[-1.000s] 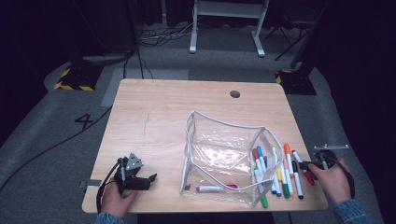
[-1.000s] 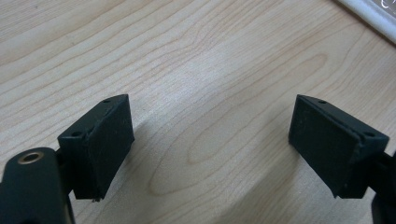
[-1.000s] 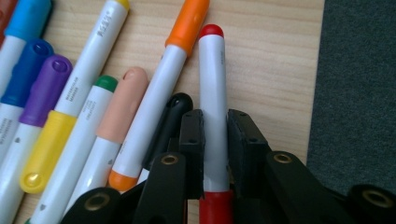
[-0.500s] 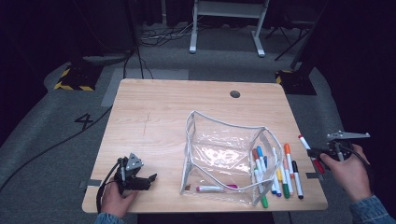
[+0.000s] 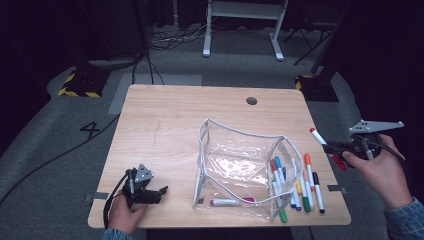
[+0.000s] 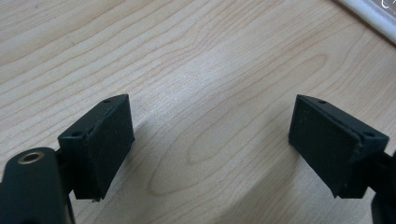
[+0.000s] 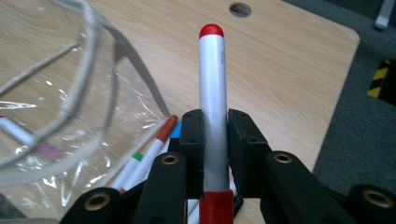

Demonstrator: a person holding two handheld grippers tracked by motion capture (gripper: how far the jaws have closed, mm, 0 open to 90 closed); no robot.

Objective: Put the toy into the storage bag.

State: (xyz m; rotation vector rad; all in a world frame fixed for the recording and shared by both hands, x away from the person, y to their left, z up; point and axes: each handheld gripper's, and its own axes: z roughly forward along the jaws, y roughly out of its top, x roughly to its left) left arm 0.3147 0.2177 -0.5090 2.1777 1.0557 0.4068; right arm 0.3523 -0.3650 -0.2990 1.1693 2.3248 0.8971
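Wooden table (image 5: 190, 120), right claw (image 7: 215, 135) clamping white red-capped marker (image 7: 213, 93), left claw (image 6: 210, 144) wide, apparently empty

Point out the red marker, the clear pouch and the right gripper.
red marker (image 7: 213, 88), right gripper view, white barrel
clear pouch (image 5: 235, 160), high view, clear side panel
right gripper (image 7: 215, 135), right gripper view, between the fingertips

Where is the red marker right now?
The red marker is clamped in the right gripper, lifted off the table's right edge in the high view, beside the clear pouch.
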